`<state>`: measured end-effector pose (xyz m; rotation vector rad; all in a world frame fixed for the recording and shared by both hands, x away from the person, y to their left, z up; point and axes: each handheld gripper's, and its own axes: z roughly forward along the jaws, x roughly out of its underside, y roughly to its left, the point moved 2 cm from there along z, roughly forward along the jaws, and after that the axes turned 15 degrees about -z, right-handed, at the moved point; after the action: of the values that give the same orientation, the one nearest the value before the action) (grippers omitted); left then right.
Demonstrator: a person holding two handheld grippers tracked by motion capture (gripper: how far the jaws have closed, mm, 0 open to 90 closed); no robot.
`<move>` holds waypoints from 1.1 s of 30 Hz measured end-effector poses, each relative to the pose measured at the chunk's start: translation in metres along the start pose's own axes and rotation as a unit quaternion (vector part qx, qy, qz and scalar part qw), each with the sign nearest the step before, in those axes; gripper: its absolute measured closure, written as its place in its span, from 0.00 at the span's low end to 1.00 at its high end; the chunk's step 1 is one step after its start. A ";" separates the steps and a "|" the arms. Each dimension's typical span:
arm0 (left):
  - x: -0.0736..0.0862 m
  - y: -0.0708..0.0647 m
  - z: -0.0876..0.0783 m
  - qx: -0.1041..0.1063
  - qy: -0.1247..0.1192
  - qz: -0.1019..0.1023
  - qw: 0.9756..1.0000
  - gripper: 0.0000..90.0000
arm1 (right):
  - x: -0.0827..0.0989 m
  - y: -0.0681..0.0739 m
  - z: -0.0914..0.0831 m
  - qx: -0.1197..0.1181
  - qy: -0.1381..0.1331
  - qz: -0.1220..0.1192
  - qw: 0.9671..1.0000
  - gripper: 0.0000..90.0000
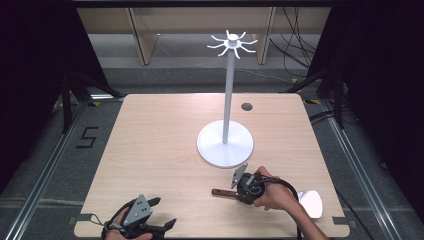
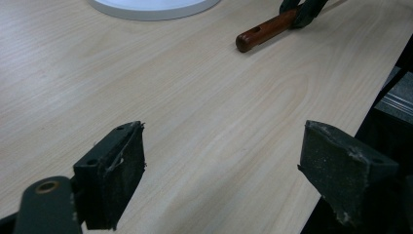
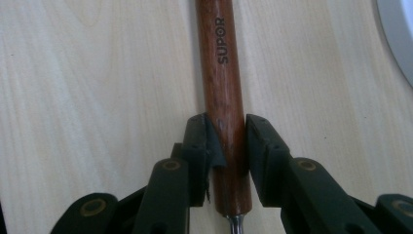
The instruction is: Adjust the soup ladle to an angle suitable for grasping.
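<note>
A utensil with a reddish-brown wooden handle (image 1: 220, 192) marked SUPOR (image 3: 221, 73) lies flat on the pale wooden table (image 1: 160, 145), near the front right. Its pale metal head (image 1: 311, 202) rests beside the person's right forearm. My right gripper (image 3: 228, 141) is shut on the handle close to the metal shank, with a pad pressing each side. From the left gripper view, the handle's free end (image 2: 265, 30) points left out of the right gripper (image 2: 302, 9). My left gripper (image 1: 160, 212) sits at the table's front left, jaws wide open (image 2: 221, 165) over bare wood.
A white stand with a round base (image 1: 225, 145) and a tall pole topped by a ring of hooks (image 1: 232, 44) rises mid-table, just beyond the right gripper. A dark cable hole (image 1: 246, 106) lies behind it. The table's front edge is close to both hands.
</note>
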<state>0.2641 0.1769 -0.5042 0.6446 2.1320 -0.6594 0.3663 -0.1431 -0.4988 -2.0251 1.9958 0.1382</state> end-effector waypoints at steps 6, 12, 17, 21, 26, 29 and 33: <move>0.001 -0.001 0.000 -0.005 0.009 -0.010 1.000 0.18 | -0.002 -0.004 -0.002 -0.001 0.007 0.004 1.000 0.82; 0.002 -0.003 0.001 0.002 -0.003 -0.020 1.000 0.18 | -0.003 -0.005 -0.006 0.008 0.035 0.023 0.999 0.82; 0.000 -0.001 0.000 0.002 0.000 -0.001 1.000 0.18 | -0.003 -0.004 -0.002 0.008 0.042 0.019 0.999 0.82; 0.002 -0.003 0.001 0.004 -0.001 -0.021 1.000 0.18 | -0.004 -0.006 -0.001 0.008 0.045 0.002 0.999 0.82; 0.002 -0.002 0.000 -0.001 0.006 -0.012 1.000 0.18 | -0.005 -0.007 0.000 -0.001 0.043 0.005 0.999 0.82; 0.001 -0.001 0.000 0.000 0.004 -0.001 1.000 0.18 | -0.005 -0.008 0.000 -0.001 0.043 -0.002 0.999 0.82; 0.001 -0.002 0.000 -0.001 0.005 -0.013 1.000 0.18 | -0.007 -0.008 0.000 -0.003 0.045 -0.005 0.999 0.82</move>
<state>0.2620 0.1755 -0.5047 0.6205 2.1534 -0.6702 0.3744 -0.1364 -0.4961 -2.0796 2.0411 0.0517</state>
